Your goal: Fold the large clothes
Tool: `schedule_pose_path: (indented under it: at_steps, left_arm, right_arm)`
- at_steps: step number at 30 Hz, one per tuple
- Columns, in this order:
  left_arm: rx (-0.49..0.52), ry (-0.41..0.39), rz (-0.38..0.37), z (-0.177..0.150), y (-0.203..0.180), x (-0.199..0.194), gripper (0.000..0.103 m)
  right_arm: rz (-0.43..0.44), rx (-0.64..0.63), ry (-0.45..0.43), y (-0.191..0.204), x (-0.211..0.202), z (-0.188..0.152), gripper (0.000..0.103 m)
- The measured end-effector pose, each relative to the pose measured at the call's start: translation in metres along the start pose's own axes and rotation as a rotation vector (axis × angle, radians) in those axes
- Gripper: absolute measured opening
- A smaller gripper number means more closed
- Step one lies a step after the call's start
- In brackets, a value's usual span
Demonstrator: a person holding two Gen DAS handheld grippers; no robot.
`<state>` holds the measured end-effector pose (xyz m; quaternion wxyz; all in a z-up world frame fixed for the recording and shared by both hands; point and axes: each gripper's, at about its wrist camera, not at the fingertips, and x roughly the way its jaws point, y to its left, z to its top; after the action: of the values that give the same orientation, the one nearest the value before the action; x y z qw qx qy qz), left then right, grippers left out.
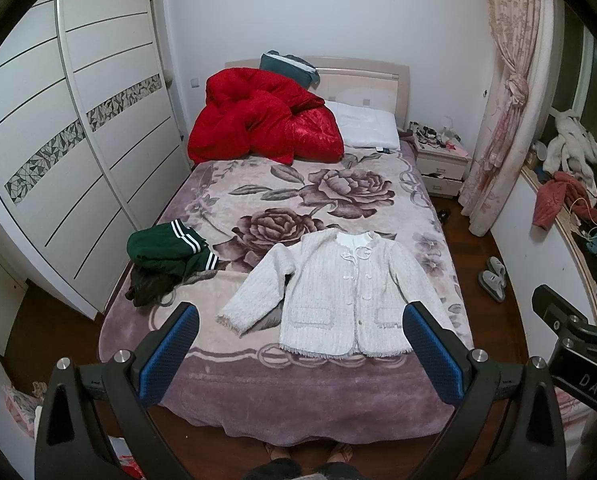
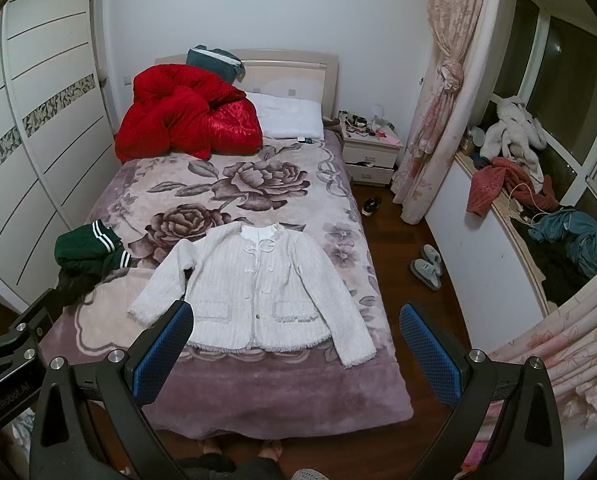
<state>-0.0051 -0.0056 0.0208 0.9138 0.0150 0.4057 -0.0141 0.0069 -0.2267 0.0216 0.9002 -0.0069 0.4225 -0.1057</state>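
Though spread flat, jacket (image 1: pixel 340 296) R cuff behind finger (image 1: pixel 430 344).

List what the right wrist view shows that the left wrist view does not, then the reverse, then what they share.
Only the right wrist view: a dark shoe on the floor by the nightstand, more of the window, and the left gripper's body at its left edge.

Only the left wrist view: more of the wardrobe, and the right gripper's body at its right edge.

Both: the white jacket spread flat on the floral blanket, green clothes, red quilt, grey slippers, and the viewing gripper's jaws open and empty.
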Motion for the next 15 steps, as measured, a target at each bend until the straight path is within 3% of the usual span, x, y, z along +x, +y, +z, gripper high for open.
schedule_pose_path:
  at_steps: [15]
  left_arm:
    - [-0.001,-0.002,0.002,0.0021,-0.0027,-0.0006,0.103]
  right_arm:
    - [0.000,0.000,-0.003,0.0006,-0.0009,-0.0013,0.103]
